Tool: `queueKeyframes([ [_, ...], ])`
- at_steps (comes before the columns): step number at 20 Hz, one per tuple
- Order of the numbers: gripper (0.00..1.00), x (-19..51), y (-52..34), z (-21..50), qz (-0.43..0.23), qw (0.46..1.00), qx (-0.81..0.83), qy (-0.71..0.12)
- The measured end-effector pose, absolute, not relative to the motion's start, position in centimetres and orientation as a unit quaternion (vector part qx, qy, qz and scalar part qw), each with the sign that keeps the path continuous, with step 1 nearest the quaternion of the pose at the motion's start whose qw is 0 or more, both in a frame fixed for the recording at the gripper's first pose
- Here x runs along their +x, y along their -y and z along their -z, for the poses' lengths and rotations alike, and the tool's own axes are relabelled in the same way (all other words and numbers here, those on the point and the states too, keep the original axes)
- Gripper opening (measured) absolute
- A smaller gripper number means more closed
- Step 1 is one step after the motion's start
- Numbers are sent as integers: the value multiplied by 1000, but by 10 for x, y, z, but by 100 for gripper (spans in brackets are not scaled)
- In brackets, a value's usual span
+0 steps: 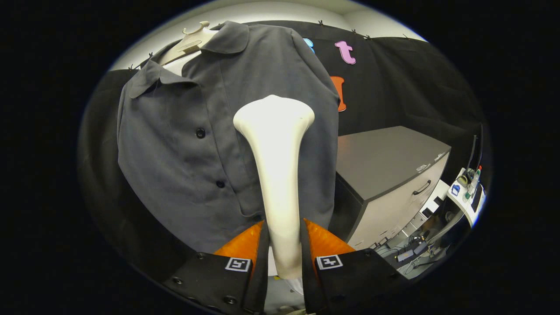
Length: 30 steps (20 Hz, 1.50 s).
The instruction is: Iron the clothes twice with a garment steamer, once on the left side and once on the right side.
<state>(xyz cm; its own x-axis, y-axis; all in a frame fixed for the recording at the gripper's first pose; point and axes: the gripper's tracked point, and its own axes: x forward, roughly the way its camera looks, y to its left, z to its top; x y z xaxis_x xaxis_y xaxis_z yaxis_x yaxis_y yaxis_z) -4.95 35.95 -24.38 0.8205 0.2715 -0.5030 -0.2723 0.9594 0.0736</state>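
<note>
Clamping the steamer (275, 175) handle, the claw (283, 245) aims its head at the shirt (183, 157) front — cabinet (393, 175) close alongside.

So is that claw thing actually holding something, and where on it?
Yes: the gripper holds the white garment steamer by its narrow handle, both fingers pressed against it.

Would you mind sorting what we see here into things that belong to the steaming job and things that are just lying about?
Belongs to the job:
- garment steamer, clamped between the fingers of the gripper
- grey shirt on its hanger, just beyond the steamer

Just lying about:
- cabinet beside the shirt
- bottle on the white stand
- cables on the floor
</note>
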Motion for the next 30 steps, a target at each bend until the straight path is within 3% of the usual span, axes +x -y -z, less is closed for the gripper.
queueKeyframes([
  [30,41,-89,-314,425,-135,893,-44,-427],
])
